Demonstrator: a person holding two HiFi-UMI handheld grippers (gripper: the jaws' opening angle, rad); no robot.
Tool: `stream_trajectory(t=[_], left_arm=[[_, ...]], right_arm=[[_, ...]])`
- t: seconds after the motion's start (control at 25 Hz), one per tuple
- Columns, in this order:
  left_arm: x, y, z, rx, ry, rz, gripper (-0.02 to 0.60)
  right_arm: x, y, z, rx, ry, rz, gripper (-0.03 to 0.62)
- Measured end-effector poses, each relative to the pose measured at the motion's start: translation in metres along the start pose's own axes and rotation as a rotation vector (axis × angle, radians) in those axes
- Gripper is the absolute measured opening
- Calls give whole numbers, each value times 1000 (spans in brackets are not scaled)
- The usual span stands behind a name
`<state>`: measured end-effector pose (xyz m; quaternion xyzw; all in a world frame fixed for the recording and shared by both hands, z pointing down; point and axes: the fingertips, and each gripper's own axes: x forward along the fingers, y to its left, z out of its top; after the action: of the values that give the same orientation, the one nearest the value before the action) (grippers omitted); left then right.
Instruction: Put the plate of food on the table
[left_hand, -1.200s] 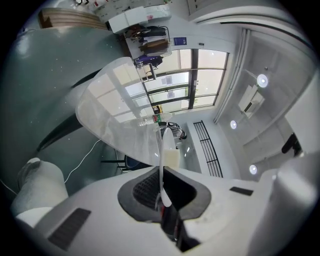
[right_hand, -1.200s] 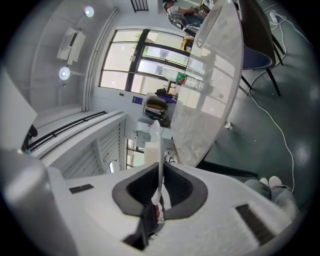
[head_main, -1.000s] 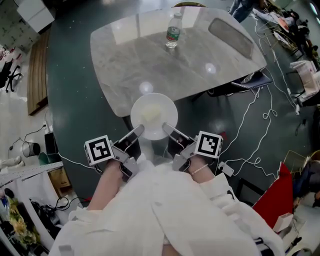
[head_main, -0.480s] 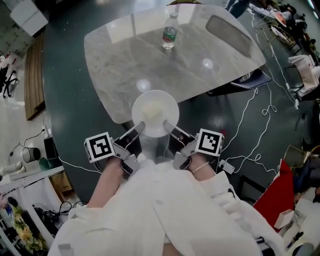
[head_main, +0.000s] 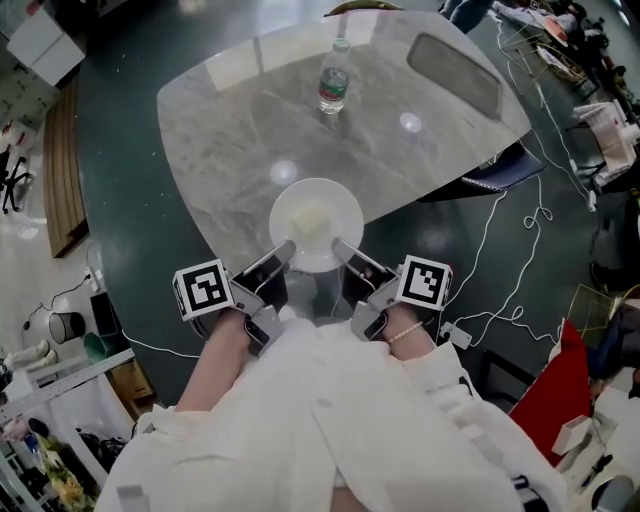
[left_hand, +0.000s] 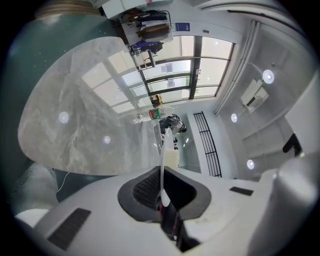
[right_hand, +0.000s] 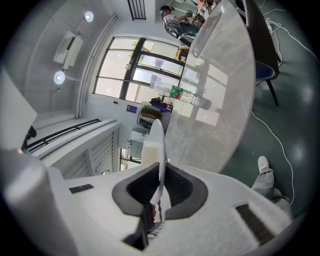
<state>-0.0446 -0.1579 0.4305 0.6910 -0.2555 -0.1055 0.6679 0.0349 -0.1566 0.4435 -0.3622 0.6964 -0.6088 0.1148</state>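
A white round plate (head_main: 316, 224) with a pale lump of food in its middle hangs over the near edge of the grey marble table (head_main: 240, 110). My left gripper (head_main: 285, 248) is shut on the plate's near-left rim, and my right gripper (head_main: 340, 246) is shut on its near-right rim. In the left gripper view the plate (left_hand: 163, 165) shows edge-on, pinched between the black pads, with my left gripper (left_hand: 163, 196) closed on it. The right gripper view shows the same plate (right_hand: 158, 150) edge-on in my right gripper (right_hand: 160, 187).
A plastic water bottle (head_main: 334, 79) with a green label stands on the far part of the table. A dark chair (head_main: 500, 165) sits at the table's right side, and white cables (head_main: 510, 270) trail over the green floor. A person's white sleeves (head_main: 330, 420) fill the foreground.
Both grippers have carried the plate forward, from in front of the table's near edge to above it. The grip on the rim is unchanged.
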Motion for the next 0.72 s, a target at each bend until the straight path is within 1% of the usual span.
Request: stream_trajectory(t=[0.16, 0.36, 0.52, 0.72], left_arm=[[17, -8, 17, 13, 29, -9, 23], [34, -13, 39, 23, 48, -21, 23], [47, -12, 52, 25, 68, -17, 25], [57, -6, 68, 25, 82, -4, 25]], right_arm=[[7, 1, 21, -18, -23, -21, 14], [19, 2, 43, -31, -37, -20, 14], [32, 8, 56, -41, -45, 13, 14], [48, 2, 68, -80, -22, -31, 15]])
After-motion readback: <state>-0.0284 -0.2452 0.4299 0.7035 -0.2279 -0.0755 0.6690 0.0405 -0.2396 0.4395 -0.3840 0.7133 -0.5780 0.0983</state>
